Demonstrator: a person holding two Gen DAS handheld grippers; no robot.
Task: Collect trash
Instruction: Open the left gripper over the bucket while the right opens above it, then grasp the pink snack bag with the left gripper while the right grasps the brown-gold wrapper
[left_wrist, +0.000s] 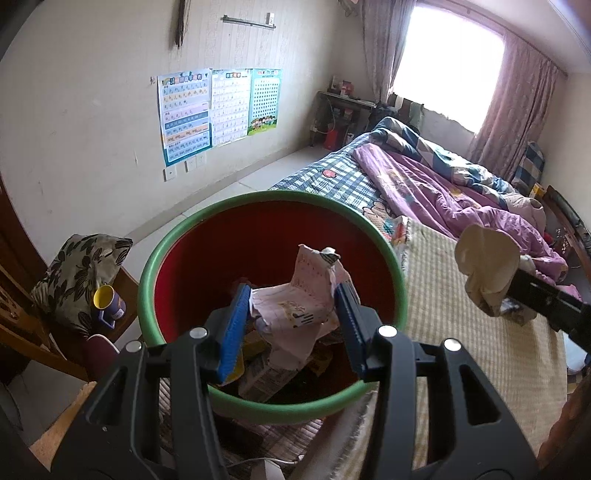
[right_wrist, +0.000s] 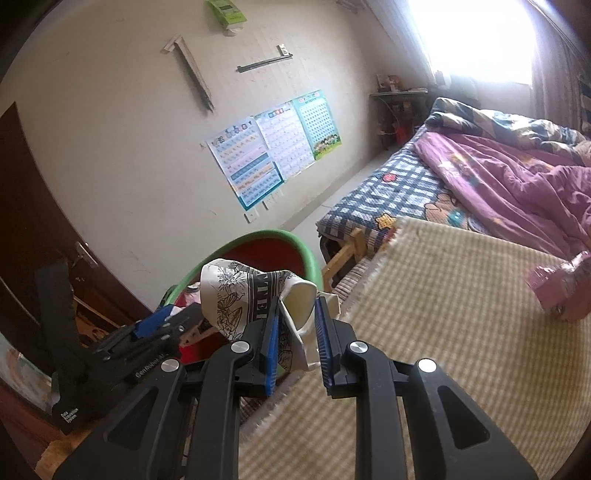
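Observation:
A red bin with a green rim (left_wrist: 177, 240) stands beside the bed; it also shows in the right wrist view (right_wrist: 303, 251). My left gripper (left_wrist: 293, 301) is over the bin's mouth, its blue pads touching a crumpled pink-and-white paper (left_wrist: 295, 306). Several other scraps lie in the bin. My right gripper (right_wrist: 297, 312) is shut on a crushed white paper cup with black print (right_wrist: 243, 295), held just right of the bin. The cup (left_wrist: 484, 266) and right gripper (left_wrist: 517, 291) also show in the left wrist view.
A bed with a beige mat (right_wrist: 443, 295), a checked sheet (left_wrist: 332, 177) and a purple quilt (left_wrist: 424, 184) fills the right. A pink packet (right_wrist: 561, 291) lies on the mat. A wooden chair with a floral cushion (left_wrist: 77, 269) and a yellow-and-purple mug (left_wrist: 109, 304) stands left of the bin.

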